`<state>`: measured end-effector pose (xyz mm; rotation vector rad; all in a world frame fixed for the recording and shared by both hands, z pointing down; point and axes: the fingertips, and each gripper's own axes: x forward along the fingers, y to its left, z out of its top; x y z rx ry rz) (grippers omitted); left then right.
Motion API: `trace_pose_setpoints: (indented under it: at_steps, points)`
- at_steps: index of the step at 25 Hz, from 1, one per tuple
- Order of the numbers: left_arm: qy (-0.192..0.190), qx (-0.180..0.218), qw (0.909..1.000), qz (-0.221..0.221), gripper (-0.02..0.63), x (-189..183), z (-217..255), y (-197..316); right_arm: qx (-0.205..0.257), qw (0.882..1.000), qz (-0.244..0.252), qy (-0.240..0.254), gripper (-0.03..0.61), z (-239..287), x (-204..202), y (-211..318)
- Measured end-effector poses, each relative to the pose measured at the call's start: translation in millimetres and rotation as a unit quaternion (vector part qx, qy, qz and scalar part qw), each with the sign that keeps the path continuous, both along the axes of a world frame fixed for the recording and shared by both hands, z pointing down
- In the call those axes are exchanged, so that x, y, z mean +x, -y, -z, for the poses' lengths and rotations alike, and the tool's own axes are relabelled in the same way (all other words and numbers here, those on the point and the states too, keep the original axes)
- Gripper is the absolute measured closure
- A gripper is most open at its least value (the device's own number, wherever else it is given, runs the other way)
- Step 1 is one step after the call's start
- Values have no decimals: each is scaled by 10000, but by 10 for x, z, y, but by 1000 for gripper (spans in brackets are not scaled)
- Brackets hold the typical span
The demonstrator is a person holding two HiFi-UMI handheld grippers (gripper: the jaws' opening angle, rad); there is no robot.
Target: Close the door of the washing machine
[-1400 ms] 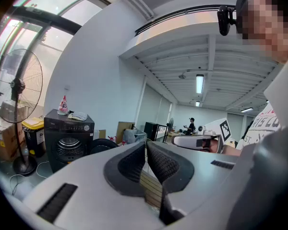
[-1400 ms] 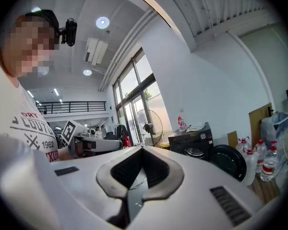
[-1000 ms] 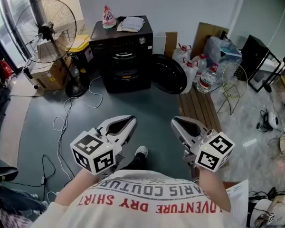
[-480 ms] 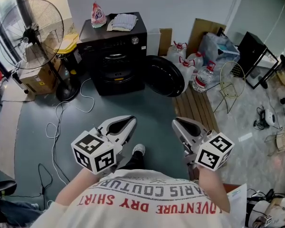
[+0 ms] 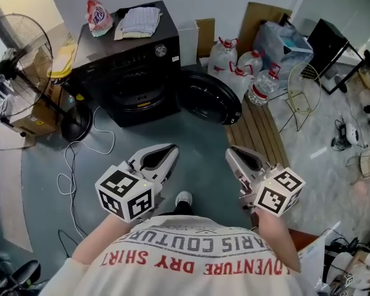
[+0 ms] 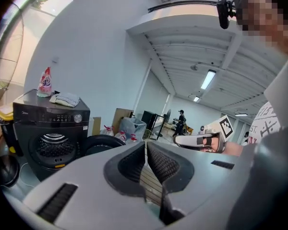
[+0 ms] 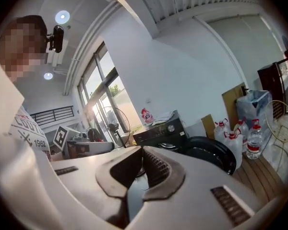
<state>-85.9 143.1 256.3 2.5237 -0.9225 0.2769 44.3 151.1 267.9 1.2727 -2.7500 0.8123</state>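
Currently I hold the left gripper (image 5: pixel 171 148) and right gripper (image 5: pixel 230 151) closed and empty, well apart from the washing machine (image 5: pixel 131 73); its door (image 5: pixel 208 96) stands open beside it.

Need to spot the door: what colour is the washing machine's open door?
Black door, best in the head view.

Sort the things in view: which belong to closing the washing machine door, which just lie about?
Job: black front-loading washing machine, round black open door, left hand-held gripper, right hand-held gripper.
Lying about: metal pedestal fan, clear plastic water jugs, folded pale towel.
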Motion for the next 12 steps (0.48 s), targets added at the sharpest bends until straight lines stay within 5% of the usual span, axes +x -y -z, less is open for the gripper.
trace_pose_setpoints:
  at_steps: [12]
  points:
    - [33, -312, 9980, -553, 575, 294, -405, 987, -408, 9977, -533, -28, 554, -392, 317, 707]
